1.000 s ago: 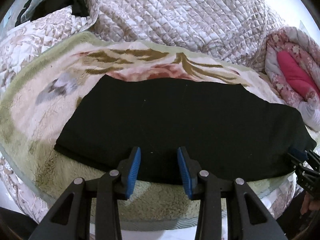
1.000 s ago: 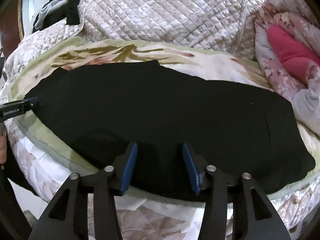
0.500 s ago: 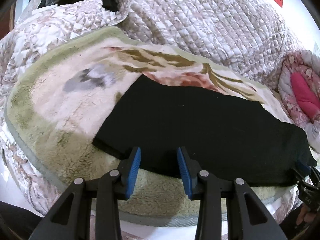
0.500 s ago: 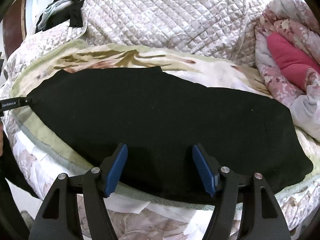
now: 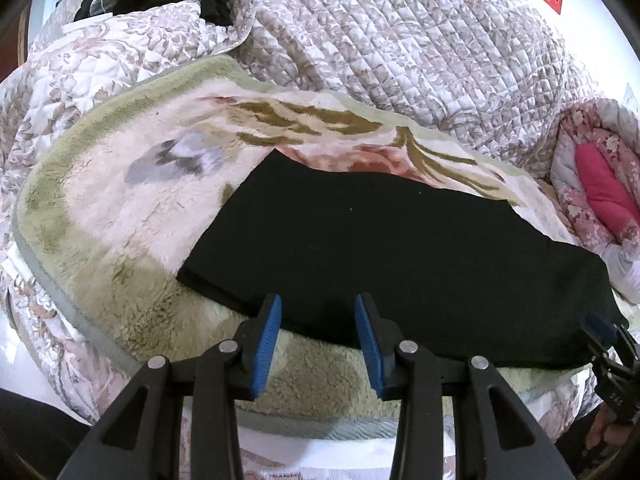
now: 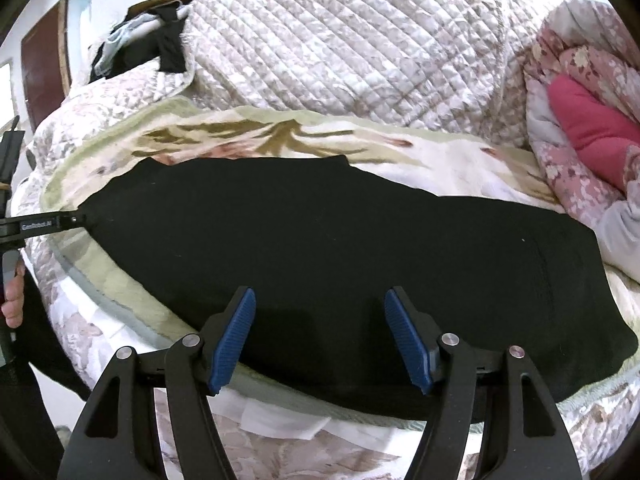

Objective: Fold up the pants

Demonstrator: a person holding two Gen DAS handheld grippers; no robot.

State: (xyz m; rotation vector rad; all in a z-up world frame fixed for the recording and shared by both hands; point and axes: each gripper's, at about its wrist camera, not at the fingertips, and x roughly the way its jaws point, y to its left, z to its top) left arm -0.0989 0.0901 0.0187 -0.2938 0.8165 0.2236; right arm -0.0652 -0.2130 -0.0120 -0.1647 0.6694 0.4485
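- Pants [image 5: 400, 256] are lying flat along the blanket [image 5: 120, 208], seemingly folded lengthwise; crosswise folds remaining.
- Left gripper [image 5: 318, 322] is hovering half-open, holding nothing.
- Right gripper [image 6: 320, 320] is gaping wide, empty.

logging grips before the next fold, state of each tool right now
left tool: open, holding nothing, over the black pants edge
right tool: open wide, holding nothing, pants below it

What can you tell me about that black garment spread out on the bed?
The black pants look like plain, matte knit fabric, laid flat in a long strip, seemingly folded leg over leg, on a fluffy floral blanket. Their near edge runs along the blanket's front border. Both grippers' blue pads frame that edge with jaws open; whether they touch it is unclear.
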